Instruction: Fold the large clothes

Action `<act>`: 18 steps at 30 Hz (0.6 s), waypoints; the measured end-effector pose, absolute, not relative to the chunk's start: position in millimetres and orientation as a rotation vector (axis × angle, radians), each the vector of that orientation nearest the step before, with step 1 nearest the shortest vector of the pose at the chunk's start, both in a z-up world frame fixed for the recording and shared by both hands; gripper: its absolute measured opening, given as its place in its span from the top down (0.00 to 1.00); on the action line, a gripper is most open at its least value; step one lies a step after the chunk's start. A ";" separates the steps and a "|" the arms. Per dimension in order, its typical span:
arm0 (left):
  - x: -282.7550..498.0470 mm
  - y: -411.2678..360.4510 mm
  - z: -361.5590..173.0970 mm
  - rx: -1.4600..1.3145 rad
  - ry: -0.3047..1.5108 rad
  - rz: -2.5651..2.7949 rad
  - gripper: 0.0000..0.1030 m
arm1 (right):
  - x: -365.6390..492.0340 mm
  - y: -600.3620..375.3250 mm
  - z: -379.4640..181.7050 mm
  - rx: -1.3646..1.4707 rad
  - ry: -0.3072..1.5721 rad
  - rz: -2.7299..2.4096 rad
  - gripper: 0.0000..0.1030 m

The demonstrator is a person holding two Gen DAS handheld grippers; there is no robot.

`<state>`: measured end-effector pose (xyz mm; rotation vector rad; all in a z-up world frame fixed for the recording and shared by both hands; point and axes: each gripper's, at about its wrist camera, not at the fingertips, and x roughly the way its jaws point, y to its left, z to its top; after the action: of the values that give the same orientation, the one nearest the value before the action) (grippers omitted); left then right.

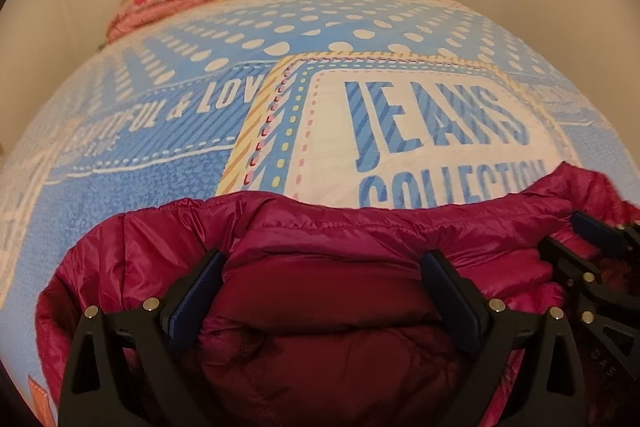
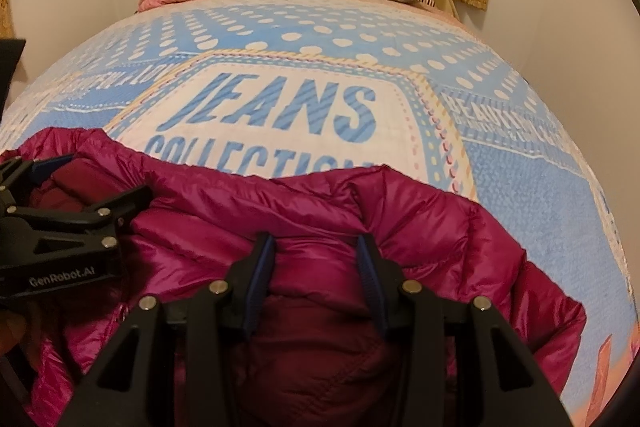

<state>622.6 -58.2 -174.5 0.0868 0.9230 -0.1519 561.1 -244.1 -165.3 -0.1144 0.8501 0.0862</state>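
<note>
Left wrist cam: my left tongs (image 1: 320, 275) are spread wide over the magenta puffer jacket (image 1: 320, 227), gripping nothing as far as I can see. Right tongs (image 2: 316, 255) sit narrower, a puffy fold between the pads. Jacket's bunched at the near end of the bed (image 2: 540, 187), on the blue "JEANS COLLECTION" bedspread.

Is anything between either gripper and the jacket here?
Nothing visible. The left gripper and right gripper both sit directly over the jacket on the bed, with jacket fabric between their fingers.
</note>
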 end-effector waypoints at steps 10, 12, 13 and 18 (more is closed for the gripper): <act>472.2 24.8 -126.1 -0.024 0.883 -0.211 0.05 | 456.8 -317.3 -110.3 -0.005 0.772 0.093 0.08; 437.4 37.1 -132.4 -0.016 0.895 -0.205 0.05 | 429.3 -328.4 -114.4 0.011 0.815 0.078 0.08; 414.4 45.1 -135.2 -0.011 0.898 -0.204 0.05 | 414.3 -332.2 -117.1 0.019 0.833 0.079 0.08; 324.4 66.4 -147.1 0.015 0.927 -0.203 0.05 | 322.3 -340.1 -131.9 0.025 0.894 0.078 0.08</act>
<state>324.4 66.4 -147.1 0.0145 0.9268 -0.2028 322.3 -340.1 -131.9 0.0249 0.8941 0.0776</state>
